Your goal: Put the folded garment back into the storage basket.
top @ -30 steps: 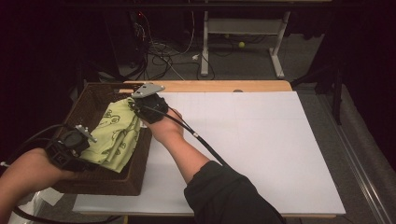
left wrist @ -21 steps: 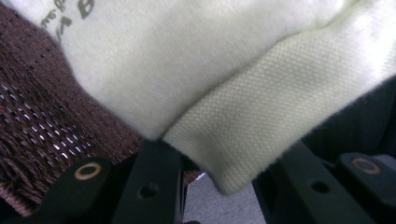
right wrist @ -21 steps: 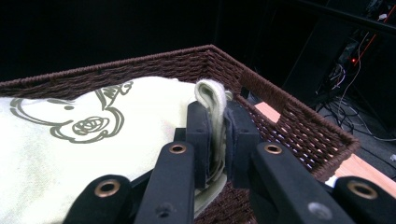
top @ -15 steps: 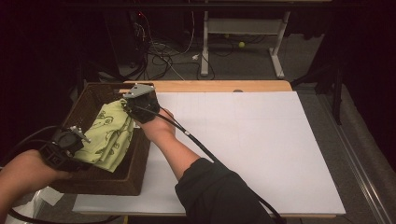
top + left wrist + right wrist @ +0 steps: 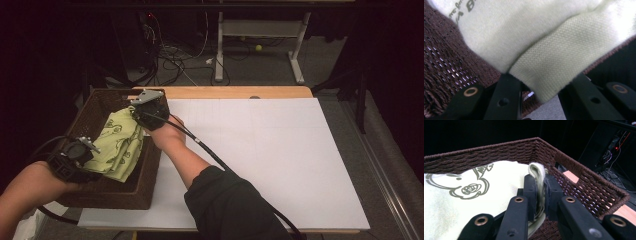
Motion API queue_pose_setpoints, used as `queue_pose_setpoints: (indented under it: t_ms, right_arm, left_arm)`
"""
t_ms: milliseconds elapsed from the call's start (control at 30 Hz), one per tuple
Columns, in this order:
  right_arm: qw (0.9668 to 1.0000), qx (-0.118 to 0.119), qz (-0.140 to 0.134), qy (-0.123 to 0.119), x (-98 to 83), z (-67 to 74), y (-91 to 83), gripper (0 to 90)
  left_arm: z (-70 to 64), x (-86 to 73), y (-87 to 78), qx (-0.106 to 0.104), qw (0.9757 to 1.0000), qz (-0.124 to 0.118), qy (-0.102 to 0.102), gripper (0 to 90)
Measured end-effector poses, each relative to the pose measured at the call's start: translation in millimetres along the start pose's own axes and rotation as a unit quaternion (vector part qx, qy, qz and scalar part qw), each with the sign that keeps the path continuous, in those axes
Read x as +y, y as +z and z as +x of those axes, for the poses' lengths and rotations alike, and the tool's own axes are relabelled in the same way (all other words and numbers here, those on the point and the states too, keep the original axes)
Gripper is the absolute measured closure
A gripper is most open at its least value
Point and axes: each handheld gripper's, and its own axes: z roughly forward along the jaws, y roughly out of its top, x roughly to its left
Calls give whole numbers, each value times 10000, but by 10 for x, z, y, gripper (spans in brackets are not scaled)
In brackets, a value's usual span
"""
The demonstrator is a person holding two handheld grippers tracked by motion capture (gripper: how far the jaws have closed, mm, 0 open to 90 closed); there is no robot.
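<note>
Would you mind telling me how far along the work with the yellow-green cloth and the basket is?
Done: both grippers hold the cloth; the right gripper pinches a folded edge, the left gripper clamps a corner. In hand: the cloth hangs over the wicker basket. Left: whether it goes in or out, it isn't settled.

A white sheet point(image 5: 260, 160) covers most of the desk point(image 5: 225, 92), whose wooden edge shows along the far side. Beyond it, on the dark floor point(image 5: 270, 65), lie tangled cables point(image 5: 175, 55), a white metal frame point(image 5: 260, 35) and a small yellow ball point(image 5: 258, 48).
</note>
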Motion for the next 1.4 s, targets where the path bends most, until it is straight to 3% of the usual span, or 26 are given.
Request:
queue_pose_setpoints:
  t_ms: [200,367,633,700,733,767,800,833,867,933,1067,1200,1233,1300,1400]
  right_arm:
    - [10000,-20,11,37,5,-41,56,832]
    - [10000,-8,27,3,26,-47,91,831]
    - [10000,-73,-6,-33,111,-74,144,831]
    - [10000,-74,-11,-23,128,-92,172,825]
    - [9999,-130,-26,-37,129,-104,200,793]
    - [9997,-238,-49,-49,121,-117,224,677]
    - [9994,-331,-59,-21,99,-138,249,502]
    - [9996,-259,56,123,71,-165,281,396]
    - [9995,-157,199,213,43,-181,293,337]
    - [9997,-124,153,168,-12,-182,249,238]
    - [9994,58,40,330,-81,-205,96,133]
    - [9992,150,-24,361,-153,-216,-114,35]
    - [9992,150,-24,361,-153,-216,-114,35]
    - [9994,133,-86,319,-221,-219,-272,4]
    - [9995,122,-118,280,-298,-229,-427,4]
  left_arm:
    - [78,16,4,-106,9997,-35,-217,742]
    - [93,32,-7,-23,9997,23,-246,740]
    - [89,54,-24,120,9992,-89,-369,734]
    - [117,51,-20,174,9982,-243,-519,726]
    - [131,56,9,171,9980,-196,-582,662]
    - [141,68,57,162,9976,-83,-662,517]
    - [147,81,113,185,9969,89,-765,329]
    - [150,85,156,182,9959,177,-864,199]
    - [150,82,182,141,9953,204,-932,133]
    - [150,74,195,29,9954,184,-942,68]
    - [130,97,167,-38,9958,46,-915,62]
    - [89,248,160,-62,9960,-352,-819,131]
    - [89,248,160,-62,9960,-352,-819,158]
    - [60,396,278,-91,9970,-335,-698,193]
    - [42,540,451,-33,9983,-161,-556,272]
